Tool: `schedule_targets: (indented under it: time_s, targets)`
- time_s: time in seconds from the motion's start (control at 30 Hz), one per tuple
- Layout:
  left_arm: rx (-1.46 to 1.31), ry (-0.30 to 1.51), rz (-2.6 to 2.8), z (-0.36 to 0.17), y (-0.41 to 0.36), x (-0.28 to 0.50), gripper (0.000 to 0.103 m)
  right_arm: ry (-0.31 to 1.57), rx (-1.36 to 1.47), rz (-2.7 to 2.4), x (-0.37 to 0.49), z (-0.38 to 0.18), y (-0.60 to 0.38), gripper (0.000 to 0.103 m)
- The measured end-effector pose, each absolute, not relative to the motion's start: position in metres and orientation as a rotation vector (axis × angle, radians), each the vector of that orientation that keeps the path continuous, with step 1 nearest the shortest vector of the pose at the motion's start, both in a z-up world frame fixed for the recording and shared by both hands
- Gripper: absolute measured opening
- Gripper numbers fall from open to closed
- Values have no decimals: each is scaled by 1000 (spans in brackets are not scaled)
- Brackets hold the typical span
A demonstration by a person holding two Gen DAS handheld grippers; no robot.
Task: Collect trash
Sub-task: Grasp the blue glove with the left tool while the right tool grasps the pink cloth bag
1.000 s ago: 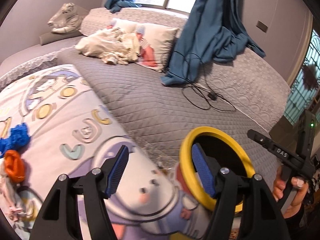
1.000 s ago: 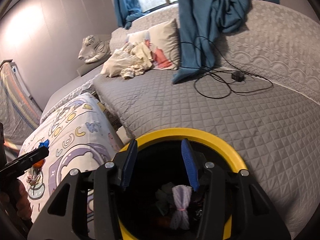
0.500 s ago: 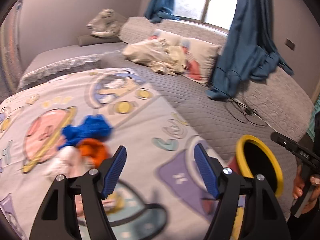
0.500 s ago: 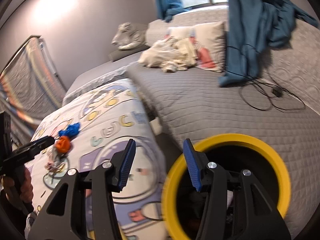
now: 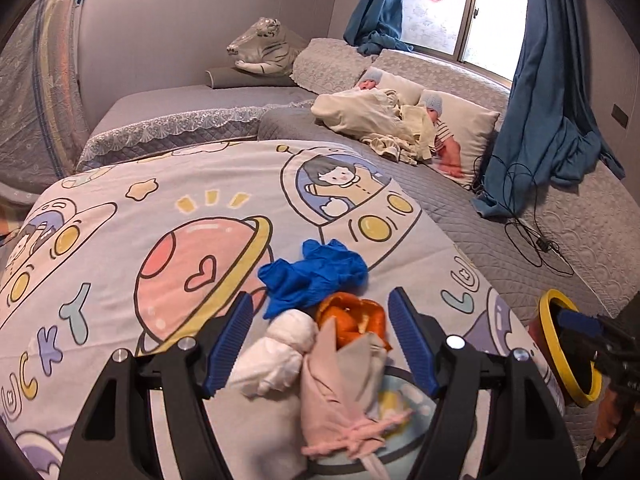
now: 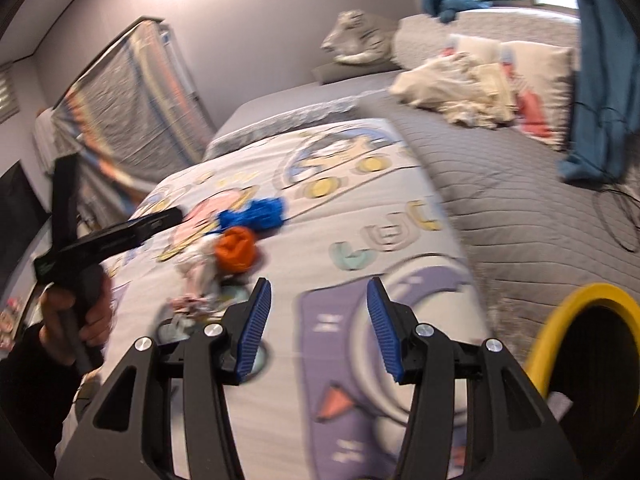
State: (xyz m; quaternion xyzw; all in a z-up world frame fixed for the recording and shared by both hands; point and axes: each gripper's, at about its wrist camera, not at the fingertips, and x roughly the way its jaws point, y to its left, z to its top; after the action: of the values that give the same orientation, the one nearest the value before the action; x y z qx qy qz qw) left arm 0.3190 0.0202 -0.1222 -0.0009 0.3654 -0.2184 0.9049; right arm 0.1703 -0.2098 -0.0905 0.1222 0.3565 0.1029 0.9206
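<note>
Near the blanket's (image 5: 120, 208) front edge, glove (image 5: 316, 276), peel (image 5: 352, 320), tissue (image 5: 280, 352) and wrapper (image 5: 340, 388) lie uncollected; both left gripper (image 5: 320, 344) and right gripper (image 6: 316, 324) gape wide, empty.

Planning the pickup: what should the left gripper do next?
Probably ease forward and down, then close on the orange peel. The left gripper is open and the trash pile lies between its fingers: peel, white wad, pink wrapper.
</note>
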Motion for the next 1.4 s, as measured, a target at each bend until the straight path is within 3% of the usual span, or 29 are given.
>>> schedule_targets:
  time_s: [0.37, 0.8, 1.0, 1.13, 1.33, 1.4]
  targets:
    - [67, 831, -555, -145, 13, 380, 67, 854, 217, 410, 208, -117, -121, 47]
    - [207, 900, -673, -170, -34, 416, 67, 922, 218, 441, 233, -129, -96, 48]
    - [240, 952, -660, -185, -42, 425, 47, 954, 216, 444, 241, -138, -89, 48]
    - [266, 972, -662, -190, -46, 425, 25, 979, 217, 450, 247, -144, -81, 46]
    - [259, 976, -652, -191, -40, 426, 11, 974, 184, 452, 251, -145, -74, 24]
    - [252, 975, -647, -190, -37, 426, 10, 965, 175, 441, 251, -144, -75, 10]
